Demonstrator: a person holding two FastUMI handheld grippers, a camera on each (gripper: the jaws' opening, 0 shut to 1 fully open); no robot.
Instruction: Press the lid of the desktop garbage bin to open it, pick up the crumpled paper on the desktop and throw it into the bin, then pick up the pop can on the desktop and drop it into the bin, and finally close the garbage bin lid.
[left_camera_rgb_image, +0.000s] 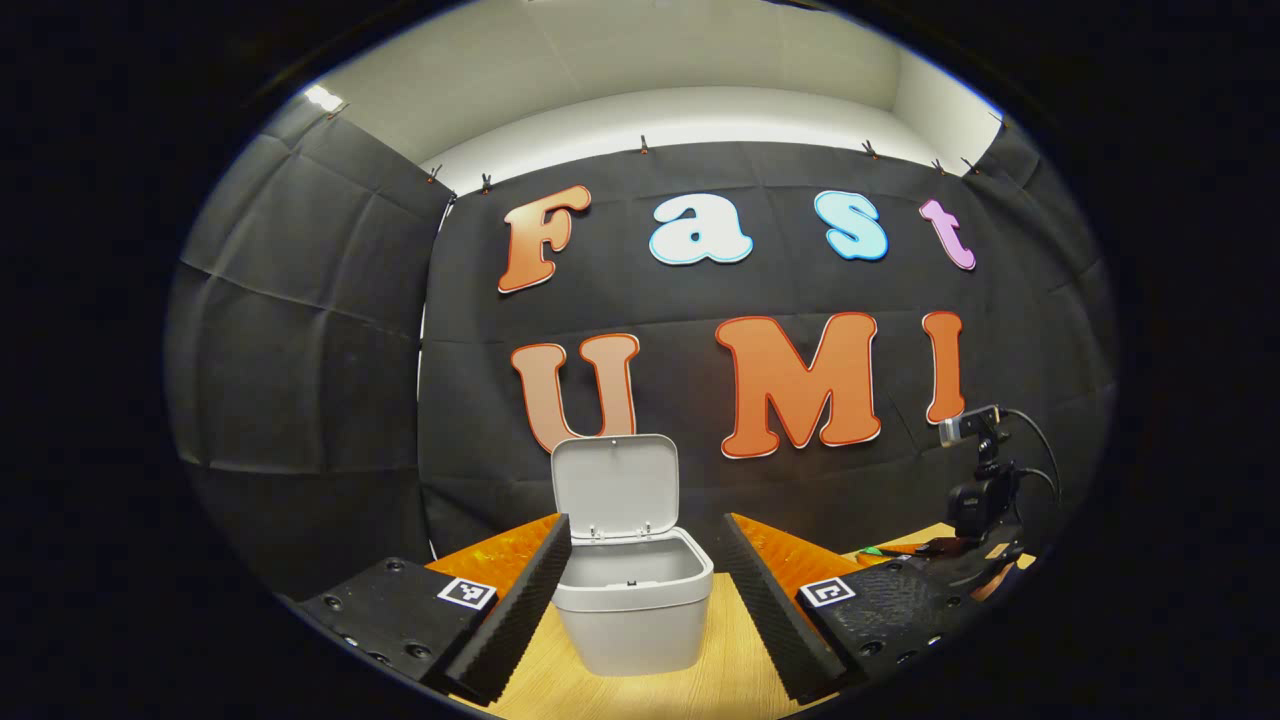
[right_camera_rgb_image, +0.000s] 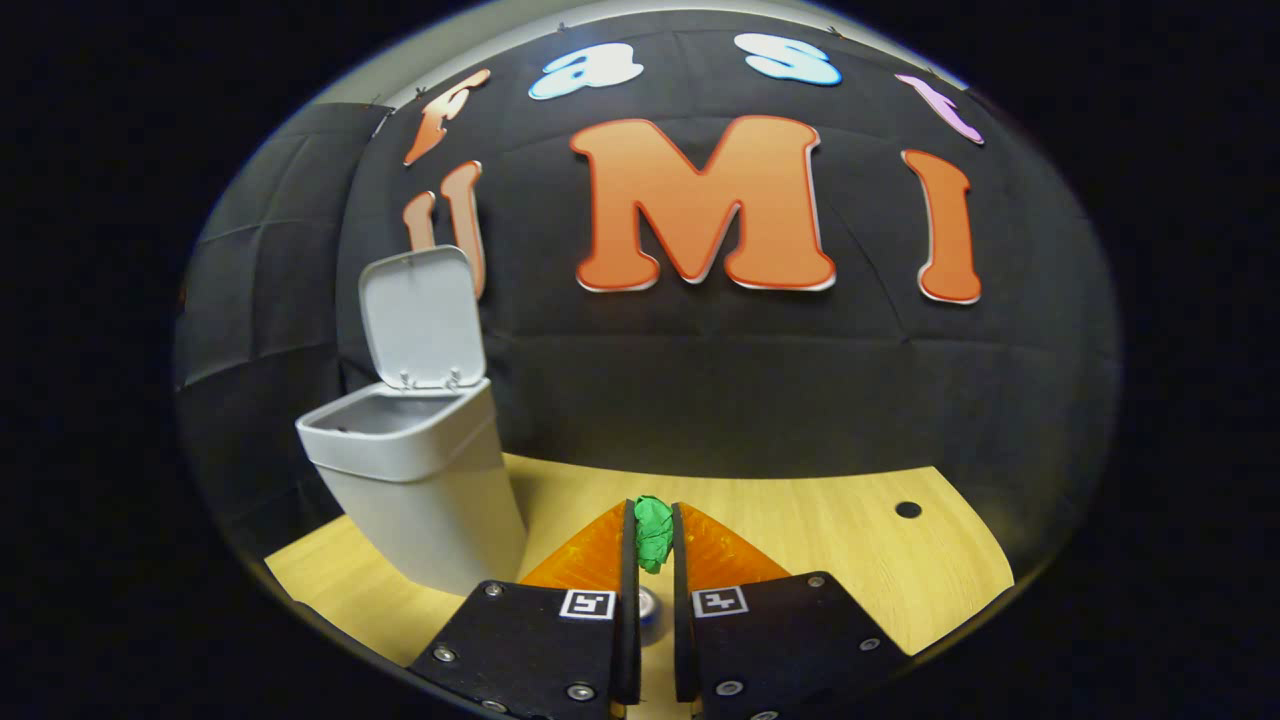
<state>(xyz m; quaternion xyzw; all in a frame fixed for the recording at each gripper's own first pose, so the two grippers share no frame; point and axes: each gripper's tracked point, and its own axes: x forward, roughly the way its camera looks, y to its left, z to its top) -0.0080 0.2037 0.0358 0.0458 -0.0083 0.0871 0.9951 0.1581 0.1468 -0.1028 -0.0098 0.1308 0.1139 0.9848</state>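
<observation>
Right gripper (right_camera_rgb_image: 653, 545) of mine is clamped on the green crumpled paper (right_camera_rgb_image: 654, 530), right of the bin (right_camera_rgb_image: 420, 490); its lid (right_camera_rgb_image: 422, 318) stands up. Left gripper (left_camera_rgb_image: 645, 570) gapes wide, holding nothing.

Light wood-grain table (right_camera_rgb_image: 800, 560). White bin (right_camera_rgb_image: 420, 490) stands on it toward its left side in the right gripper view, lid (right_camera_rgb_image: 422, 318) up and leaning back. Small dark round hole (right_camera_rgb_image: 908, 509) in the tabletop, well to the bin's right. In the left gripper view the bin (left_camera_rgb_image: 633, 610) sits centred on the table (left_camera_rgb_image: 720, 680).
</observation>
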